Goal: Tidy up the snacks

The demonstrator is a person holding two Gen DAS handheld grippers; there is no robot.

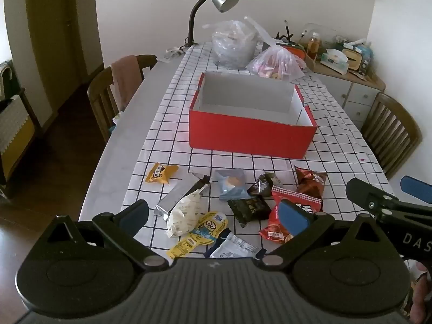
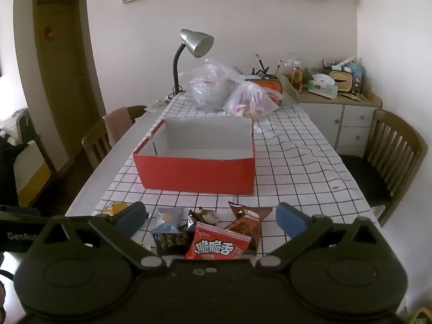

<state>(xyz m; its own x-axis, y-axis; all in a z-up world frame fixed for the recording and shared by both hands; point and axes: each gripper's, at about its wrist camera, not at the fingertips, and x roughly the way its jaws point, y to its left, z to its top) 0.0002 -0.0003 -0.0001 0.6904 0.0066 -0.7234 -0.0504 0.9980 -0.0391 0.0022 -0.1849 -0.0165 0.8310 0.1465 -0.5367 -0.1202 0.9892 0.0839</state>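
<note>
So both grippers are hovering low over the near end of the bench (image 1: pixel 116 162), and nothing is getting picked up yet. The left gripper (image 1: pixel 213 216) is sitting with its jaws spread wide and empty, and the right gripper (image 2: pixel 212 218) is doing the same, jaws wide apart with nothing between them.

The snacks are all lying loose on the checked cloth (image 1: pixel 337 140) in a little heap right in front of the jaws, and the red box (image 1: pixel 251 135) is waiting open and empty just beyond them, further down the bench.

The bit that matters, I reckon: the red packet (image 2: pixel 218 245) is lying dead ahead of the right gripper, pretty much centred between its fingers, with its long side running across the view, left to right. The brown packet (image 2: pixel 248 220) is sitting just behind it. In the left wrist view that same red packet is off to the right side, partly behind the right blue pad, so the right hand is looking like the nearer one. The left one is lining up better with the white wrapper (image 1: pixel 183 213) and the yellow minion pouch (image 1: pixel 201 232), both lying diagonally.
</note>
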